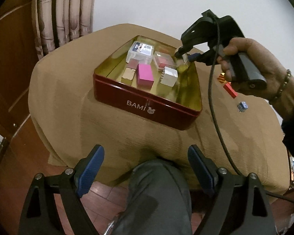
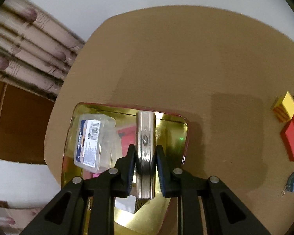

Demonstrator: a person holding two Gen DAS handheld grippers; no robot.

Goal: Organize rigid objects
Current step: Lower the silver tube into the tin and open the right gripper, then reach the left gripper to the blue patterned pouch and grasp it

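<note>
Our right hand-held gripper holds a metal piece over the red tin; left one waits wide. Several boxes are inside, while small blocks remain near the surface's right edge.

The left black two-finger tool with blue ribbed pads hangs low with its fingers spread wide apart and nothing between them. The right black tool has its blue-padded fingers pressed against both sides of a flat silver metal piece. In the left wrist view, the person's right hand, a beaded bracelet at the wrist, grips that tool's handle, tip angled downward.
</note>
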